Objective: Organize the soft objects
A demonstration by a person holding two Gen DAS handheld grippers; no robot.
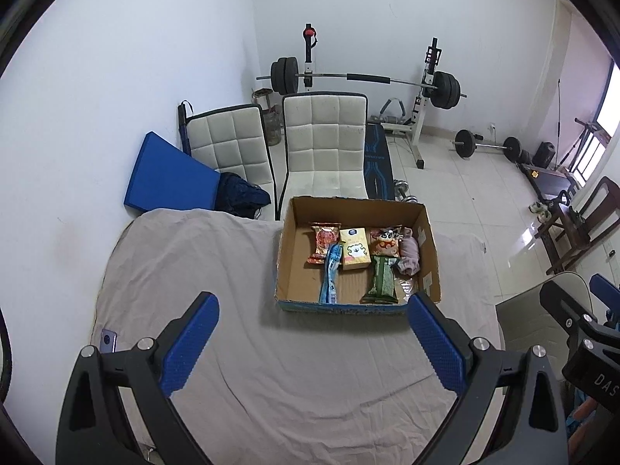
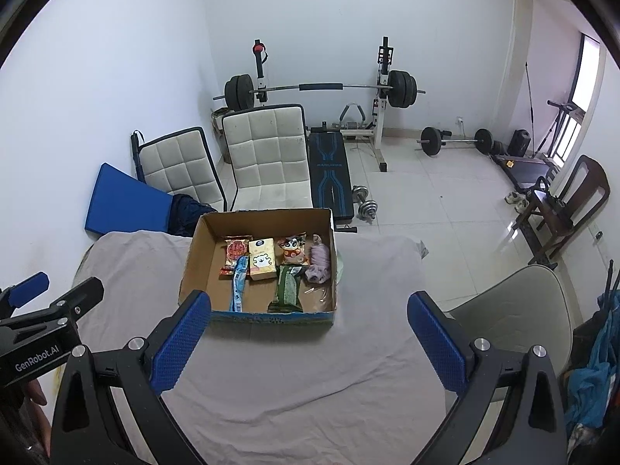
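Observation:
A cardboard box (image 1: pixel 288 263) (image 2: pixel 193 263) stands on the cloth-covered table (image 1: pixel 193 271) (image 2: pixel 368 290). Inside lie a red snack packet (image 1: pixel 323 242) (image 2: pixel 234 252), a yellow tissue pack (image 1: pixel 354 250) (image 2: pixel 261 259), a blue tube-like pack (image 1: pixel 331 275) (image 2: pixel 238 285), a cartoon packet (image 1: pixel 383 242) (image 2: pixel 292 250), a green packet (image 1: pixel 381 279) (image 2: pixel 286 285) and a bundled mauve cloth (image 1: pixel 409 255) (image 2: pixel 319 261). My left gripper (image 1: pixel 312 304) hangs open above the table, short of the box front. My right gripper (image 2: pixel 310 304) is open too, with nothing between its fingers.
A phone (image 1: pixel 108 341) lies at the table's left edge. Two white padded chairs (image 1: pixel 323 143) (image 2: pixel 267 155), a blue mat (image 1: pixel 166 178), a weight bench with barbell (image 2: pixel 321 87) and dumbbells (image 2: pixel 366 201) stand behind. A beige chair (image 2: pixel 515 310) is at the right.

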